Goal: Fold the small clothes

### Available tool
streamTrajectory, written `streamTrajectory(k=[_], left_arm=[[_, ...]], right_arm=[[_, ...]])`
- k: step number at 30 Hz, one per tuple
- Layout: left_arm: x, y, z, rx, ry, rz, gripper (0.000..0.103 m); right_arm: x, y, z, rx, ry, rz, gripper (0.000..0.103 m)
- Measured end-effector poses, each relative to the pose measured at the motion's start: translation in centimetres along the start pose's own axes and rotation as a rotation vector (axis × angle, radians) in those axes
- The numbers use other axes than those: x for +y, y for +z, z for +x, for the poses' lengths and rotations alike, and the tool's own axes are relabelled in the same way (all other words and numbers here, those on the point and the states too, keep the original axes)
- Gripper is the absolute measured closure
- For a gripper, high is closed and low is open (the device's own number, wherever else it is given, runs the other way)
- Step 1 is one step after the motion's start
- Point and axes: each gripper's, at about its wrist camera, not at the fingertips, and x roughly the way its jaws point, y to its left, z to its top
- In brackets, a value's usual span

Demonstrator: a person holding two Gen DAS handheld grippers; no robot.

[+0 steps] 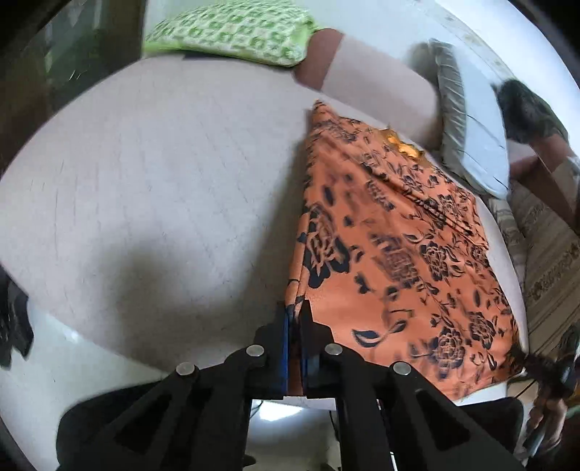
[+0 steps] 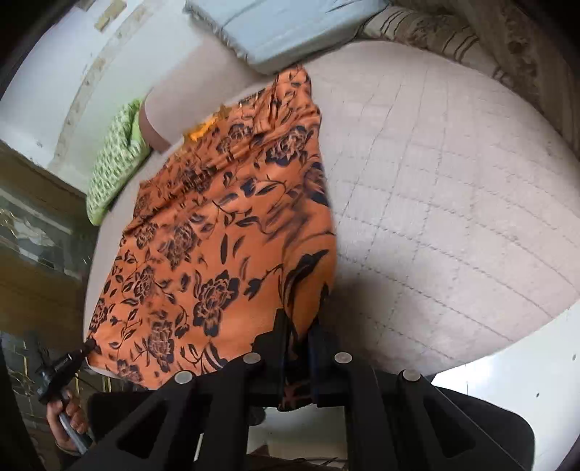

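Clamping the near corners of the orange, black-flowered thin cloth garment, the left gripper and right gripper stretch it ahead across the quilted beige mattress; uneven pulling could skew the fold, or slippery fabric escape.

A home bedroom: quilted mattress, pillows, wooden cabinet.

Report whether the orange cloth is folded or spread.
Mostly spread: the cloth lies flat on the bed, with both near corners pinched by the left tool and right tool.
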Motion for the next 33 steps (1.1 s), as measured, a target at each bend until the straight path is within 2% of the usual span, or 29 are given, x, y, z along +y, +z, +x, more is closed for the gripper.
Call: streamTrajectory(k=[1,2,3,5,6,7,8,10,12,13,14,15,18,19,20,21,22,23,24,28,30,31,32,33], left_arm=[[0.6,-0.3,1.7,0.046,0.016,-0.021,0.098],[2.1,-1.0,4.7,0.146,0.048,-0.074,0.098],[2.9,-1.5,5.6,0.178,0.044,-0.113,0.098],[3.0,-1.7,5.1,0.132,0.016,-0.111,0.096],[2.9,-1.6,4.8,0.118,0.018,-0.094,0.095],[2.6,-1.6,4.9,0.117,0.036,-0.067,0.094],[2.3,-1.6,5.0,0.122,0.044,-0.045,0.094],[2.0,-1.5,5.2,0.115,0.042,-0.044,0.088],[1.8,-1.6,4.8,0.096,0.041,-0.059,0.072],[1.7,-1.7,4.8,0.085,0.034,-0.057,0.053],[1.6,-1.8,4.8,0.08,0.028,-0.048,0.039],[1.3,-1.9,5.1,0.079,0.026,-0.032,0.037],[0.6,-1.7,5.7,0.068,0.057,0.013,0.038],[0.3,-1.7,5.5,0.048,0.071,0.037,0.057],[0.2,-1.6,5.7,0.049,0.087,0.056,0.089],[0.4,-1.6,5.6,0.06,0.084,0.055,0.092],[0.6,-1.6,5.6,0.063,0.076,0.042,0.094],[0.7,-1.5,5.5,0.063,0.071,0.031,0.096],[0.8,-1.4,5.5,0.063,0.065,0.025,0.097],[1.1,-1.4,5.9,0.076,0.054,0.0,0.094],[1.3,-1.3,6.0,0.082,0.031,-0.016,0.091],[1.4,-1.3,6.0,0.082,0.016,-0.022,0.085],[1.4,-1.4,6.0,0.083,-0.015,-0.029,0.071],[1.3,-1.4,5.9,0.085,-0.042,-0.025,0.064]], right_arm=[[-0.4,-0.3,1.1,0.03,-0.044,-0.006,0.094],[-1.6,-0.8,3.0,0.09,-0.061,0.04,0.093],[-2.3,-1.0,3.0,0.072,-0.034,0.091,0.093],[-2.2,-0.9,2.2,0.035,0.017,0.117,0.082],[-1.8,-0.7,1.7,0.016,0.051,0.097,0.064],[-1.7,-0.6,1.5,0.019,0.054,0.086,0.028],[-1.6,-0.5,1.2,0.011,0.048,0.079,0.02],[-2.1,-0.7,0.5,-0.029,0.061,0.1,0.02],[-2.7,-0.9,-0.2,-0.058,0.081,0.142,0.02],[-3.0,-1.1,-0.3,-0.061,0.086,0.152,0.02],[-3.2,-1.3,-0.3,-0.056,0.084,0.152,0.02],[-3.4,-1.4,0.1,-0.04,0.082,0.149,0.02],[-3.0,-1.7,1.4,0.013,0.069,0.127,0.02],[-2.8,-1.6,1.5,0.016,0.056,0.111,0.02],[-2.7,-1.9,1.5,0.018,0.054,0.106,0.022],[-2.9,-1.8,1.6,0.032,0.076,0.113,0.03],[-3.2,-1.8,1.7,0.043,0.091,0.128,0.052],[-3.5,-1.8,1.8,0.048,0.106,0.142,0.066],[-3.7,-1.8,1.9,0.047,0.112,0.154,0.074],[-4.6,-2.0,2.3,0.046,0.101,0.209,0.074],[-4.9,-2.0,2.2,0.059,0.119,0.228,0.07],[-4.9,-2.0,2.0,0.06,0.136,0.233,0.061],[-4.8,-1.9,2.0,0.061,0.16,0.23,0.054],[-4.4,-2.0,2.0,0.065,0.158,0.213,0.048]])
